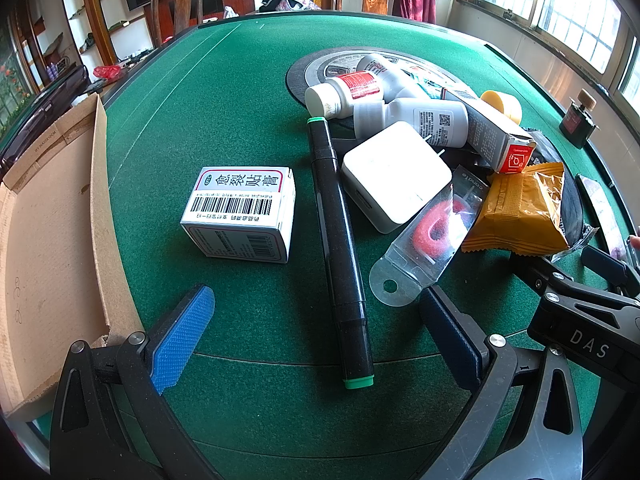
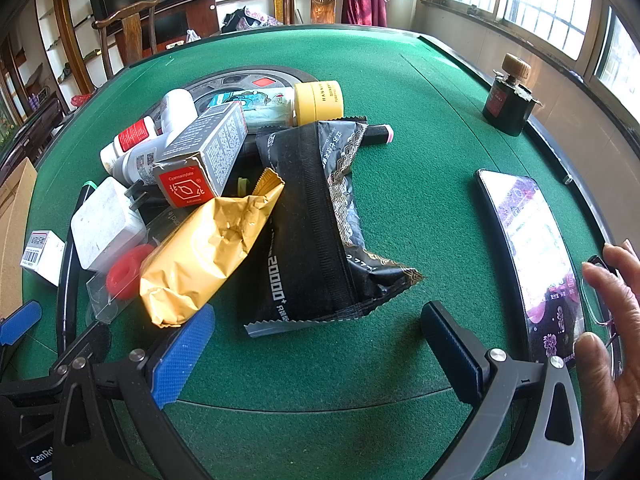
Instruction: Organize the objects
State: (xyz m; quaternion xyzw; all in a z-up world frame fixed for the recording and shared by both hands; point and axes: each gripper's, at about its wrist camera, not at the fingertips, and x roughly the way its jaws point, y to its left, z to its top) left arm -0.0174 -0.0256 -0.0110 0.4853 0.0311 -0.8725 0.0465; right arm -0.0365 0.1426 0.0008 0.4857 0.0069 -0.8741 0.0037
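Note:
A pile of small objects lies on the green table (image 1: 224, 92). In the left wrist view a black marker with green caps (image 1: 340, 248) lies between the fingers of my open, empty left gripper (image 1: 316, 328). A white barcode box (image 1: 240, 212) sits to its left, a white charger (image 1: 394, 174) and a clear pack with a red ring (image 1: 428, 236) to its right. In the right wrist view my right gripper (image 2: 316, 344) is open and empty, just before a black snack packet (image 2: 308, 224) and an orange packet (image 2: 208, 248). White bottles (image 2: 136, 152), a grey carton (image 2: 204, 152) and a yellow jar (image 2: 320, 102) lie behind.
An open cardboard box (image 1: 44, 220) stands at the table's left edge. A phone (image 2: 532, 252) lies at the right edge, with a person's hand (image 2: 612, 320) holding glasses beside it. A dark ink bottle (image 2: 508, 100) stands at the far right. Chairs stand beyond the table.

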